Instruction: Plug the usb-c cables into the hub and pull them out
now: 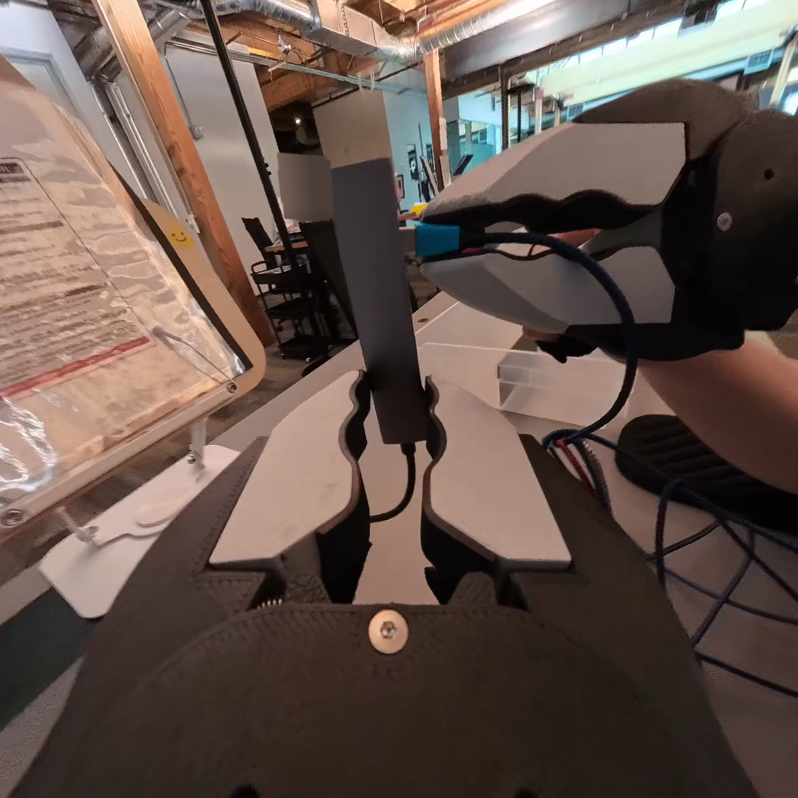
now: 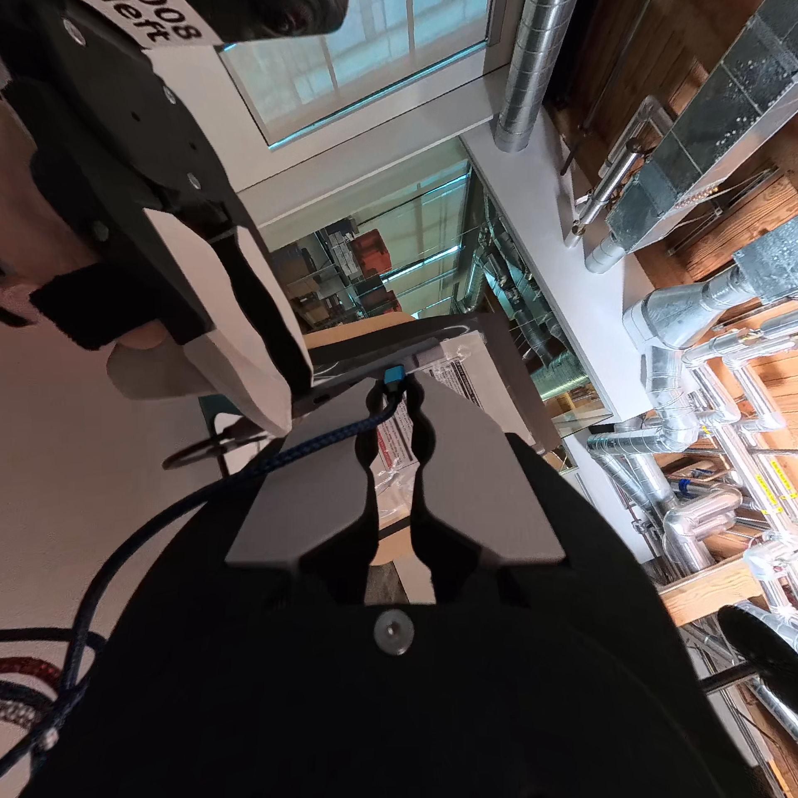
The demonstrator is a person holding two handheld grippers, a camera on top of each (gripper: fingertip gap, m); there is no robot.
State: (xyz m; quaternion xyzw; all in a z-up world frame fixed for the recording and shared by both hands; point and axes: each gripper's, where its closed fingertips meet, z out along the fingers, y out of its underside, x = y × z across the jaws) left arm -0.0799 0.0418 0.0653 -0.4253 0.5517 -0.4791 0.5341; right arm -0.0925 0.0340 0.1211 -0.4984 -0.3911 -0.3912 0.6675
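Observation:
My left gripper is shut on the dark grey hub and holds it upright above the table; the hub's own black lead hangs from its lower end. My right gripper comes in from the right, shut on the blue usb-c plug of a dark blue braided cable, with the plug tip just right of the hub's edge. In the right wrist view the right gripper holds the blue plug against the hub's side. The left gripper shows there too.
A framed laminated sheet on a white stand is close on the left. A clear acrylic box and a black pad sit on the white table to the right, with loose blue and red cables. The gap from one gripper's tips to the other's is roughly 5 centimeters.

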